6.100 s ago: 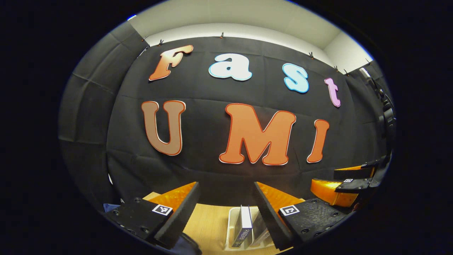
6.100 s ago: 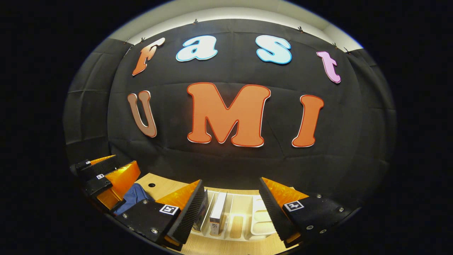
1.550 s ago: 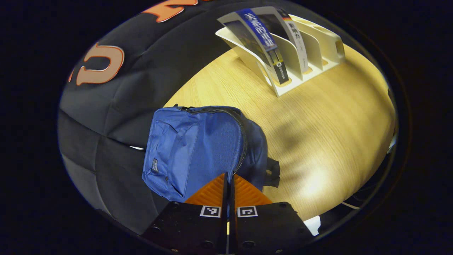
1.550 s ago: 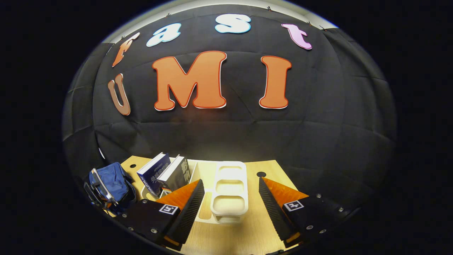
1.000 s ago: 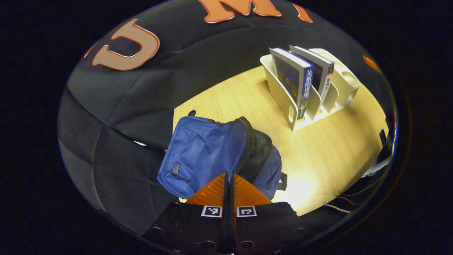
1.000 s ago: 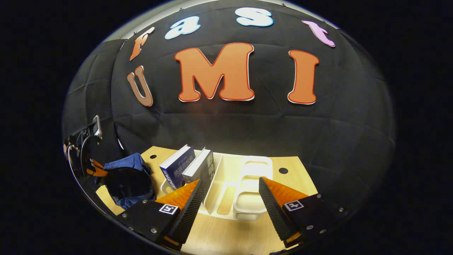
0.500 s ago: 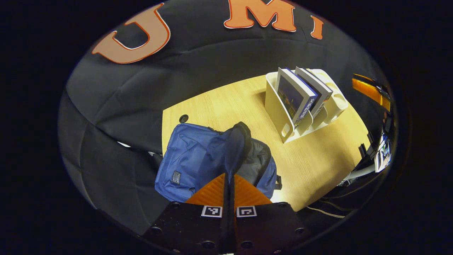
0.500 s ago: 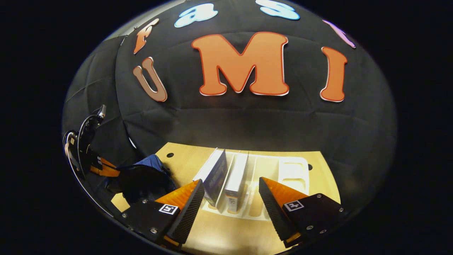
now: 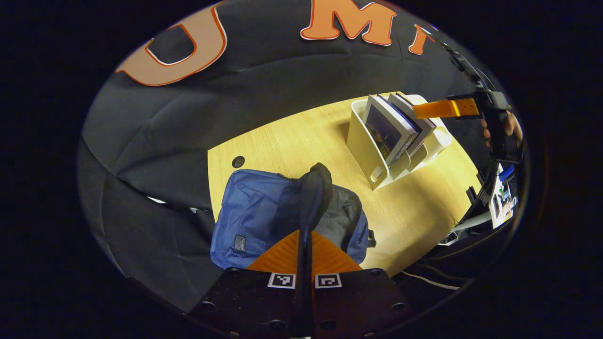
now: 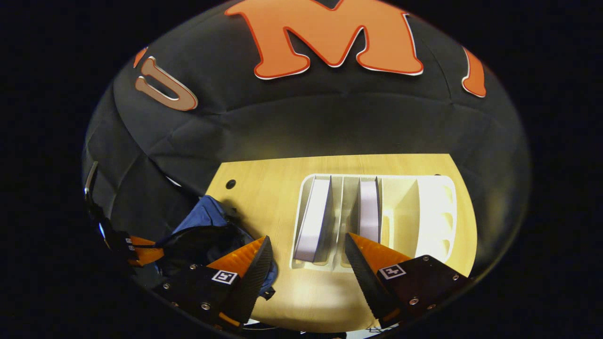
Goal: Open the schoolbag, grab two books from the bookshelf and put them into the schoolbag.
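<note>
Left gripper (image 9: 304, 235) stays clamped on the schoolbag's (image 9: 256, 219) front flap (image 9: 314, 190), now lifted clear so the dark interior gapes; the bag sits on the desk (image 9: 292, 141) near the bookshelf (image 10: 438, 212). Right gripper (image 10: 306, 249), fingers apart and holding nothing, has tipped down over the bookshelf since half a second ago, looking onto the top edges of two books (image 10: 314, 219) in its slots. Judgement: opening is done; book pickup comes next.

The blue schoolbag (image 9: 256, 214) lies flat at six o'clock, its flap (image 9: 313, 193) lifted upright, dark lining showing. At two o'clock the white bookshelf (image 9: 365, 146) holds two books (image 9: 388, 129) leaning in neighbouring slots.
</note>
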{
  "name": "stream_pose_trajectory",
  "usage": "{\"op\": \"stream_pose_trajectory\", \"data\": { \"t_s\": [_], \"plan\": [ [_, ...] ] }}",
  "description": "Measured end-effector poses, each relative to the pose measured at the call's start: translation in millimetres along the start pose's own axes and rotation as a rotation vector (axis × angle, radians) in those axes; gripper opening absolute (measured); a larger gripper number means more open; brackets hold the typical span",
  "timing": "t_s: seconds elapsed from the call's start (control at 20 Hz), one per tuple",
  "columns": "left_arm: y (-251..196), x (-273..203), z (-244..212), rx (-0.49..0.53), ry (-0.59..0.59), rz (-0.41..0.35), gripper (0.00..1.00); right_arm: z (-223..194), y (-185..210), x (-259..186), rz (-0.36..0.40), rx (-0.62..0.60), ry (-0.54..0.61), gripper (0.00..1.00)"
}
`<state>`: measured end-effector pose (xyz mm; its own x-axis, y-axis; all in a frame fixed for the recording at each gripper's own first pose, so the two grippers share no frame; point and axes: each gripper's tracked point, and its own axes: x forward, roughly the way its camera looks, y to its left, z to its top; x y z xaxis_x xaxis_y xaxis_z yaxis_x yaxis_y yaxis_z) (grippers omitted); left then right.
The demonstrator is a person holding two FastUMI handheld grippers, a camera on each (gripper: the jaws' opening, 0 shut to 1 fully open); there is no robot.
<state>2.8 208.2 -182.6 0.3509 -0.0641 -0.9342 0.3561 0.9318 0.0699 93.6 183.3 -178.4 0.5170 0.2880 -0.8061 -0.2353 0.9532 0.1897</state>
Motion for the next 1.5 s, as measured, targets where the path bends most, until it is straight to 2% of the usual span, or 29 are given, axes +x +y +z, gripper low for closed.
{"op": "stream_pose_trajectory", "data": {
  "t_s": [0.15, 0.35, 0.55, 0.8, 0.95, 1.0, 1.05, 1.2, 1.5],
  "plan": [
    [4.8, 6.0, -0.4, -0.011, -0.014, -0.025, 0.01, 6.5, 11.4, 19.9, -0.015, 0.028, 0.073, 0.93],
    [14.5, 7.4, -4.0, -0.030, -0.037, -0.048, 0.01, 11.6, 9.0, 48.6, -0.076, 0.033, 0.135, 0.93],
    [20.8, 9.1, -10.8, -0.054, -0.053, -0.065, 0.01, -0.5, 9.2, 68.7, -0.098, 0.048, 0.229, 0.86],
    [25.8, 11.3, -20.7, -0.091, -0.065, -0.081, 0.01, -7.7, -2.6, 85.8, -0.155, 0.052, 0.305, 0.65],
    [23.1, 12.5, -24.0, -0.107, -0.065, -0.095, 0.01, -14.5, -13.2, 91.8, -0.202, 0.042, 0.336, 0.57],
    [23.6, 11.9, -24.8, -0.109, -0.066, -0.097, 0.01, -15.0, -13.8, 92.5, -0.211, 0.045, 0.349, 0.46],
    [23.4, 13.1, -25.3, -0.113, -0.066, -0.099, 0.01, -18.4, -15.3, 96.6, -0.213, 0.049, 0.358, 0.40],
    [20.9, 12.9, -29.4, -0.121, -0.065, -0.108, 0.01, -16.7, -15.4, 94.9, -0.221, 0.067, 0.381, 0.34],
    [20.1, 14.4, -34.1, -0.136, -0.068, -0.119, 0.01, -4.7, -15.6, 74.0, -0.174, 0.084, 0.388, 0.27]
  ]
}}
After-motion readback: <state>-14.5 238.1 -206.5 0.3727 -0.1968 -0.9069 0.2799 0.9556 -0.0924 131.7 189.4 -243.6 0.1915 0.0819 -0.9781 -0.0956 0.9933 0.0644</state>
